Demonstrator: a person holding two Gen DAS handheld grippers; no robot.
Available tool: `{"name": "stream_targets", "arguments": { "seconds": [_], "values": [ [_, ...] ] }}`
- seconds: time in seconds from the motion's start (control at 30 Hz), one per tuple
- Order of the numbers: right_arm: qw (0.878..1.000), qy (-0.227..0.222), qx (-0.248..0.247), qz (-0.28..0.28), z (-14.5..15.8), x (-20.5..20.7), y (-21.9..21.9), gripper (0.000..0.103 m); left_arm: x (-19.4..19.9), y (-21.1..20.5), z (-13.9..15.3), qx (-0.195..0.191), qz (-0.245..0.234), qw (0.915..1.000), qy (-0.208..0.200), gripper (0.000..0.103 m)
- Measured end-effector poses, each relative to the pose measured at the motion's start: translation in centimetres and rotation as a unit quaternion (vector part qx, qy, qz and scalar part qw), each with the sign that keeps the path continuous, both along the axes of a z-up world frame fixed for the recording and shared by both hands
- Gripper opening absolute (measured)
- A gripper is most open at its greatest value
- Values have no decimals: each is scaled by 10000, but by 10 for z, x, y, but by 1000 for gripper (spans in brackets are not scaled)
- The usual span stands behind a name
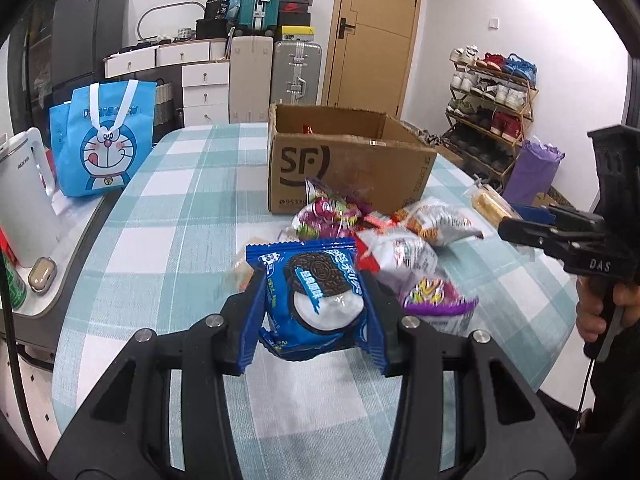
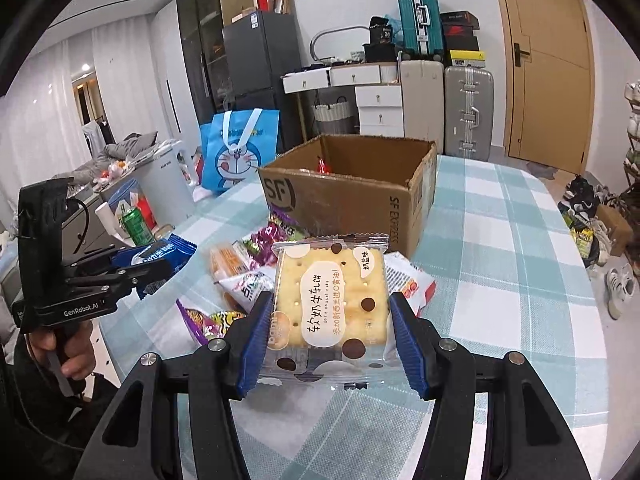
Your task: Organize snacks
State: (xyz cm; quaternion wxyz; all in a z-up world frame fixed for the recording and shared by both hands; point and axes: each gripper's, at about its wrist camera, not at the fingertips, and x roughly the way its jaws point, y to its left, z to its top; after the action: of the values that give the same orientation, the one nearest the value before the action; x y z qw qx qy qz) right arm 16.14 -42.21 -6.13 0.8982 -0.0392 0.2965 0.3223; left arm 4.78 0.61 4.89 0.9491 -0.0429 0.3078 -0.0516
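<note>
My left gripper (image 1: 312, 312) is shut on a blue cookie packet (image 1: 316, 292) and holds it above the checked tablecloth, in front of the snack pile (image 1: 400, 240). My right gripper (image 2: 330, 320) is shut on a clear-wrapped nougat cracker packet (image 2: 332, 300), also held above the table. The open cardboard box (image 1: 344, 160) stands behind the pile; it also shows in the right wrist view (image 2: 360, 184), with a red wrapper (image 2: 323, 166) inside. The right gripper with its cracker shows at the right of the left view (image 1: 504, 216). The left gripper with the blue packet shows at the left of the right view (image 2: 160, 256).
A blue cartoon tote bag (image 1: 104, 140) and a white kettle (image 1: 24, 200) stand on the left side counter. A green can (image 2: 136, 220) stands there too. Suitcases (image 1: 296, 72), drawers and a shoe rack (image 1: 492, 108) line the room behind the table (image 1: 192, 216).
</note>
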Motion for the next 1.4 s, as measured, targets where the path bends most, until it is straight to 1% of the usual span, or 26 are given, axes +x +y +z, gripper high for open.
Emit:
{"name": "stream_targets", "arguments": {
  "seconds": [0.1, 0.3, 0.4, 0.5, 0.6, 0.77, 0.97, 1.1, 1.2, 1.4],
  "values": [
    [9998, -31, 192, -110, 8, 2, -2, 58, 8, 0, 9, 40, 62, 9999, -88, 41],
    [9978, -71, 481, -452, 24, 8, -4, 58, 25, 0, 32, -60, 104, 9996, -271, 41],
    [9966, -158, 552, -587, 34, 12, -3, 58, 31, -3, 47, -54, 100, 9992, -387, 41],
    [9960, -162, 588, -647, 42, 18, 0, 58, 40, -6, 59, 5, 114, 9988, -484, 41],
    [9960, -117, 583, -668, 47, 26, 6, 58, 54, -10, 68, 89, 124, 9987, -495, 41],
    [9961, -154, 524, -694, 55, 36, 14, 58, 79, -14, 74, 169, 145, 9987, -469, 41],
    [9960, -178, 449, -753, 64, 53, 23, 58, 114, -13, 78, 114, 235, 9989, -398, 41],
    [9961, -105, 438, -762, 66, 68, 29, 58, 134, -10, 81, 67, 273, 9989, -375, 41],
    [9960, -4, 518, -726, 65, 78, 32, 58, 149, -9, 82, 63, 298, 9989, -360, 41],
    [9957, 162, 608, -676, 61, 99, 41, 58, 175, -11, 78, 97, 306, 9989, -354, 41]
  ]
}}
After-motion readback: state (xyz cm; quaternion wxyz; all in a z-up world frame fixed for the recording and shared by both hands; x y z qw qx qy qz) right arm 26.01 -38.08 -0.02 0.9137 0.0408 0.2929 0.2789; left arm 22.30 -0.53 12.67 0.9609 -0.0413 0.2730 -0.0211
